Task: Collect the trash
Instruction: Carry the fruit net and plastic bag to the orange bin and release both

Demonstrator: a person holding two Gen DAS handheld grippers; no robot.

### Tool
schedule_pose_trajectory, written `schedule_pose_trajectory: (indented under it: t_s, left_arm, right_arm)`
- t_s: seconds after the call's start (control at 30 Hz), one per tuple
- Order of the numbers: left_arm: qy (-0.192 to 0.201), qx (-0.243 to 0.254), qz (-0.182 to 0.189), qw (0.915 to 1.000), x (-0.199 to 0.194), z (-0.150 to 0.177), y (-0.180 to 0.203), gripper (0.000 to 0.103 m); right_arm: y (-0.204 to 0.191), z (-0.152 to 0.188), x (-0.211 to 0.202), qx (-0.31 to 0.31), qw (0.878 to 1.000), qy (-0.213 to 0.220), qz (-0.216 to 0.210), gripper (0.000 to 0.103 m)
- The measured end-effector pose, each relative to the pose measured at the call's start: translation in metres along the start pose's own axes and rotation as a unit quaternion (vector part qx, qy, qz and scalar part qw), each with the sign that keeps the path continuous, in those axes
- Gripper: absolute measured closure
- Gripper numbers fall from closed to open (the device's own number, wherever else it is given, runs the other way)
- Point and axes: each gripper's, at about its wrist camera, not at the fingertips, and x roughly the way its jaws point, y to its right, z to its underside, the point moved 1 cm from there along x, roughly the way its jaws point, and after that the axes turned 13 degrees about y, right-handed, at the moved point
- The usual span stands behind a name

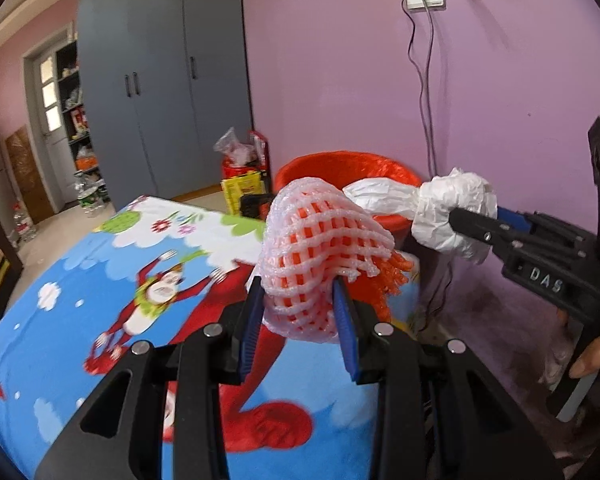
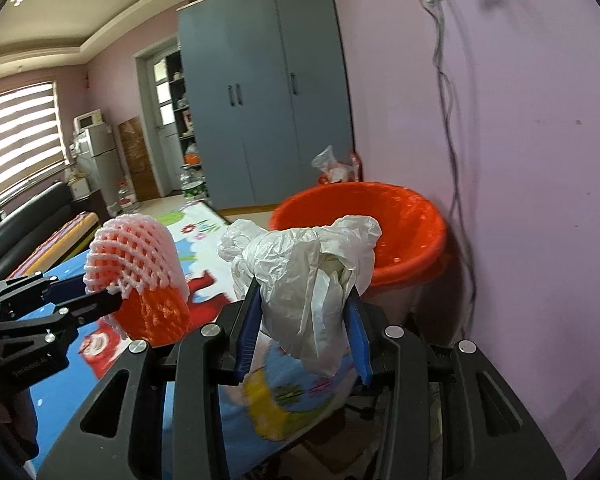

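Foam net point(image 1: 320, 236) pink-white over orange — bin point(image 2: 400, 216) orange.

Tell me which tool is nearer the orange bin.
Right. The right tool, holding the white bag, is close before the orange bin; the left tool, gripping foam netting, is farther back.

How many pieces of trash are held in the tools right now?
2. The foam fruit net is clamped in the left tool; the crumpled white plastic bag is clamped in the right tool. Both are near the red-lined bin; its contents are hidden.

"DAS" stands on the right claw point(image 1: 476, 220).
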Motion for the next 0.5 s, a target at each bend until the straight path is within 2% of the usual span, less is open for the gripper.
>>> schedule_pose_trajectory:
  t_s: [0.2, 0.5]
  left_arm:
    - [0.017, -0.006, 0.020, 0.9996, 0.030, -0.027, 0.008, 0.070]
    - [0.030, -0.011, 0.042, 0.9986, 0.087, -0.063, 0.012, 0.069]
  right_arm:
    - [0.026, -0.009, 0.017, 0.002, 1.000, 0.002, 0.025, 0.065]
    - [0.052, -0.023, 0.065, -0.003, 0.999, 0.001, 0.042, 0.065]
